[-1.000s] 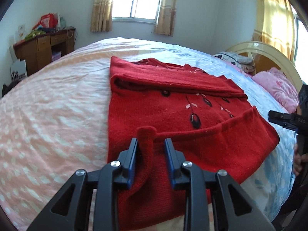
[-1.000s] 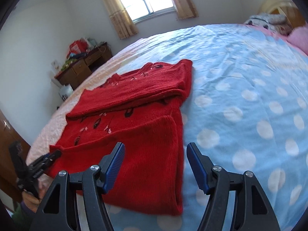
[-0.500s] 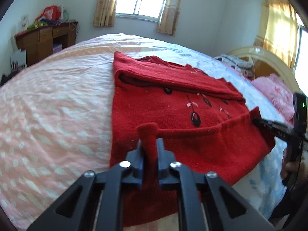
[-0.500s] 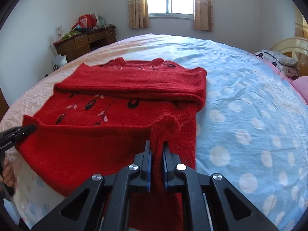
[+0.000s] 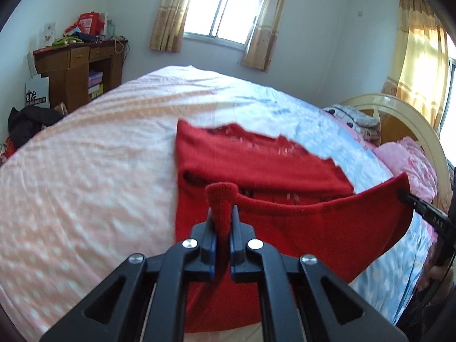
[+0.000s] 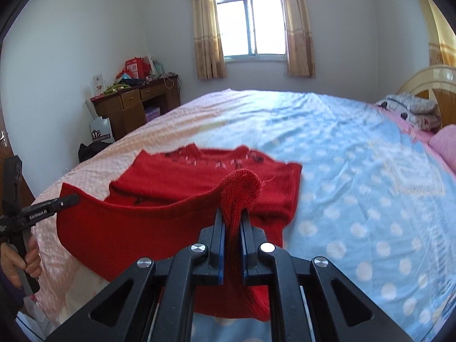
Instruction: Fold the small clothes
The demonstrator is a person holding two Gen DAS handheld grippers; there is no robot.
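Observation:
A red knitted sweater (image 5: pixel 256 159) lies on the bed, its sleeves folded across the body. My left gripper (image 5: pixel 222 213) is shut on one corner of the sweater's near hem. My right gripper (image 6: pixel 232 216) is shut on the other corner of the sweater (image 6: pixel 199 182). The hem hangs stretched between the two grippers, lifted off the bed. The right gripper (image 5: pixel 410 199) shows at the right edge of the left wrist view, and the left gripper (image 6: pixel 71 199) at the left edge of the right wrist view. The collar end rests on the bed.
The bed (image 5: pixel 85 171) has a pink dotted sheet on the left and a blue dotted sheet (image 6: pixel 370 185) on the right. Pillows (image 5: pixel 407 159) and a headboard (image 5: pixel 421 131) stand at the right. A wooden desk (image 5: pixel 77 68) with clutter stands by the left wall.
Both grippers closed on the hem corners and have lifted the hem up off the bed and toward the collar. The lower part of the sweater now hangs between them.

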